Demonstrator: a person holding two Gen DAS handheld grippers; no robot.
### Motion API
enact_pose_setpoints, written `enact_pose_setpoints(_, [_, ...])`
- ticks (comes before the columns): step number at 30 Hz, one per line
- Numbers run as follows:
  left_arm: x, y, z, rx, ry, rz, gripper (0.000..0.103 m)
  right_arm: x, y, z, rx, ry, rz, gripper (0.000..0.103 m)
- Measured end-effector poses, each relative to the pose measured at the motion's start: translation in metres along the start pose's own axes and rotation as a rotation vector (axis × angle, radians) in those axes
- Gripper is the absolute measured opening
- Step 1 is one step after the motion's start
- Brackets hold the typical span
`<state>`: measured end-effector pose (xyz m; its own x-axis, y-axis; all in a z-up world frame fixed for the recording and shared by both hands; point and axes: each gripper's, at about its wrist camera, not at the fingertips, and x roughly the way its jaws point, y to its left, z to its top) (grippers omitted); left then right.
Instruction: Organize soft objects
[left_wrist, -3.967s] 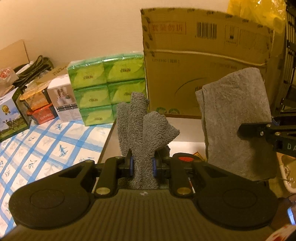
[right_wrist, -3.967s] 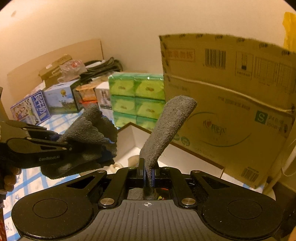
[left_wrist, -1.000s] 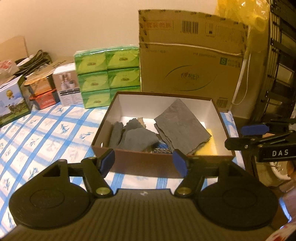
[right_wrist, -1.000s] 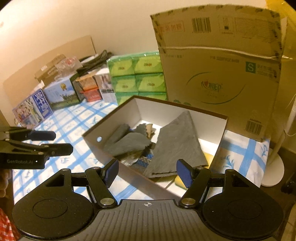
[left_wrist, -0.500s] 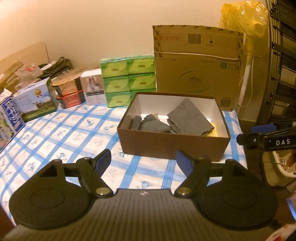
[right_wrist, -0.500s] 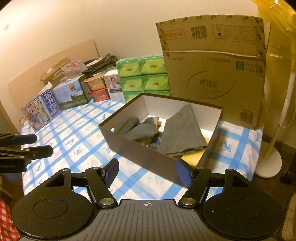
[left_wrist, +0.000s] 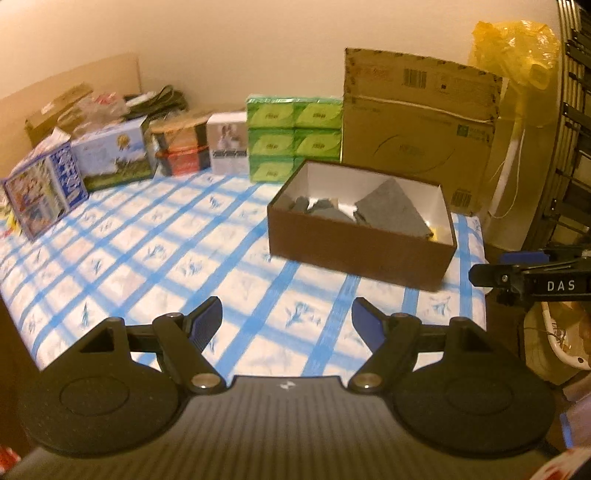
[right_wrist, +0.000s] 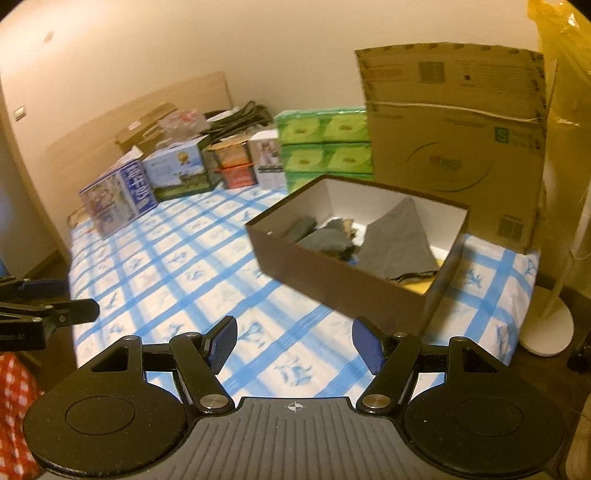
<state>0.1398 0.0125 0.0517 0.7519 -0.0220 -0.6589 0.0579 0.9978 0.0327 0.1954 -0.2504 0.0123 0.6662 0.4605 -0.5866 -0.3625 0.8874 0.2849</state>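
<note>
Lying half-hidden behind box wall (left_wrist: 354, 245): grey cloths (left_wrist: 391, 212).

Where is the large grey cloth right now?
The large grey cloth lies in the right half of the brown cardboard box on the blue-checked tablecloth, beside smaller crumpled grey cloths.

- We find the open box (left_wrist: 360, 245) on the tablecloth (left_wrist: 166, 266), toward its right side.
- In the box we find two cloths: the larger cloth (left_wrist: 391, 212) to the right, the smaller cloth (left_wrist: 327, 210) to the left.
- Behind the box we note the cardboard carton (left_wrist: 417, 122); left of it, the tissue packs (left_wrist: 293, 136).
- Further left we list small boxes (left_wrist: 110, 158) in a row.
</note>
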Motion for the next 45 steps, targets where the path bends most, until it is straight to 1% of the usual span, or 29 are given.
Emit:
enact_pose_setpoints(6, [-0.015,0.005,-0.024,-0.041,0.042,0.026,0.075,-0.003,0.013,-0.018,-0.022,0.036,0.036,0.069])
enact_pose_setpoints(16, [-0.03,0.005,-0.057,-0.097,0.099,0.053,0.075,-0.009,0.022,-0.045,-0.042,0.091,0.053,0.069])
enact_pose_setpoints(22, [-0.036,-0.002,-0.072,-0.111,0.13,0.059,0.075,-0.009,0.031,-0.06,-0.067,0.138,0.07,0.069])
enact_pose_setpoints(28, [-0.042,-0.007,-0.083,-0.121,0.148,0.055,0.074,-0.011,0.04,-0.071,-0.082,0.166,0.082,0.069])
enact_pose_setpoints(37, [-0.049,-0.017,-0.093,-0.134,0.152,0.053,0.073,-0.018,0.054,-0.085,-0.109,0.193,0.103,0.069])
enact_pose_setpoints(45, [-0.05,-0.021,-0.101,-0.144,0.169,0.054,0.073,-0.021,0.056,-0.093,-0.105,0.207,0.108,0.069])
